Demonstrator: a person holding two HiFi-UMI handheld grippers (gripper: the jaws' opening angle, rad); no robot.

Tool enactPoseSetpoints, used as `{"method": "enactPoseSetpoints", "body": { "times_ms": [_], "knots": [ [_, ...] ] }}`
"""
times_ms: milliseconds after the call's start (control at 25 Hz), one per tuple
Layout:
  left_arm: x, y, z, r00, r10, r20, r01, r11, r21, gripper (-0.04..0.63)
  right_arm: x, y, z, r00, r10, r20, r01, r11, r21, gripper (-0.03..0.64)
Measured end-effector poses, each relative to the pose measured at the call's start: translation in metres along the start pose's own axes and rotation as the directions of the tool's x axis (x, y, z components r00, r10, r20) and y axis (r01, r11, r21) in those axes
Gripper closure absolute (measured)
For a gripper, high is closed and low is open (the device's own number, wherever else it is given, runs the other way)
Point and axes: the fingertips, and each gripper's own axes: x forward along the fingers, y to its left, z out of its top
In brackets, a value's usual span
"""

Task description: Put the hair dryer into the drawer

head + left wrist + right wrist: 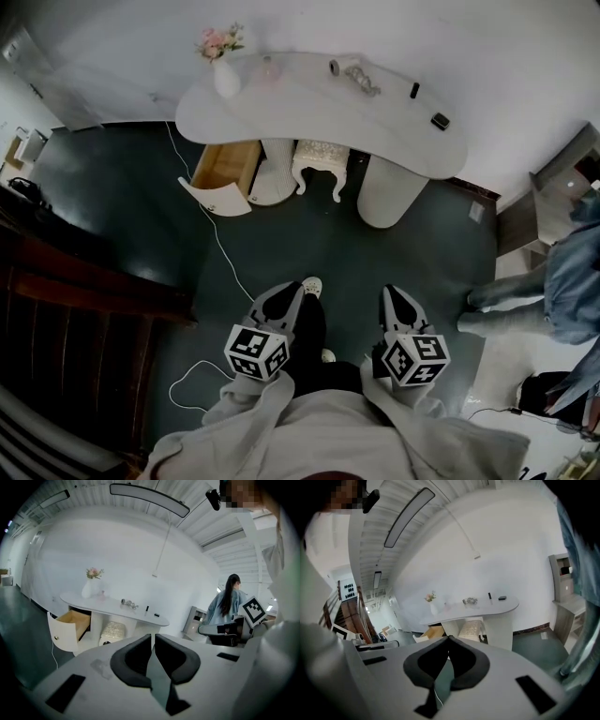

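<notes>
My left gripper (153, 637) and right gripper (449, 639) both have fingers pressed together on nothing, and I take the silvery thing far ahead on the desk (300, 103) for the hair dryer (349, 71), probably rigid, smooth and nose-heavy, best pinched at its handle.

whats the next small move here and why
Probably walk closer to the white table: it stands well ahead, out of reach. The left gripper and right gripper are both shut with nothing between their fingers, and the drawer already stands open. The silvery thing on the tabletop may be the hair dryer, but it is too small to tell.
</notes>
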Motion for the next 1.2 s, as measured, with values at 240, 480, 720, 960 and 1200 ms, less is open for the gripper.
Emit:
{"method": "enactPoseSetpoints", "body": {
  "times_ms": [240, 480, 720, 960, 1200],
  "knots": [
    [0.041, 0.027, 0.028, 1.000, -0.009, -0.005, 0.009, 1.000, -0.006, 0.561, 0.042, -0.009, 0.029, 1.000, -0.009, -0.004, 0.009, 1.000, 0.003, 0.566],
    [0.088, 0.056, 0.064, 0.999, -0.039, -0.011, 0.040, 0.999, 0.013, 0.561, 0.090, -0.021, 0.067, 0.999, -0.037, 0.012, 0.037, 0.999, 0.011, 0.566],
    [0.128, 0.091, 0.093, 0.998, -0.062, -0.010, 0.062, 0.998, 0.022, 0.561, 0.138, -0.022, 0.094, 0.998, -0.051, 0.025, 0.051, 0.999, 0.015, 0.566],
    [0.164, 0.119, 0.111, 0.996, -0.086, -0.016, 0.087, 0.996, 0.027, 0.561, 0.179, -0.030, 0.114, 0.997, -0.069, 0.037, 0.068, 0.997, 0.019, 0.566],
    [0.187, 0.141, 0.123, 0.994, -0.106, -0.022, 0.106, 0.994, 0.035, 0.561, 0.211, -0.029, 0.125, 0.996, -0.074, 0.041, 0.073, 0.997, 0.022, 0.566]
  ]
}}
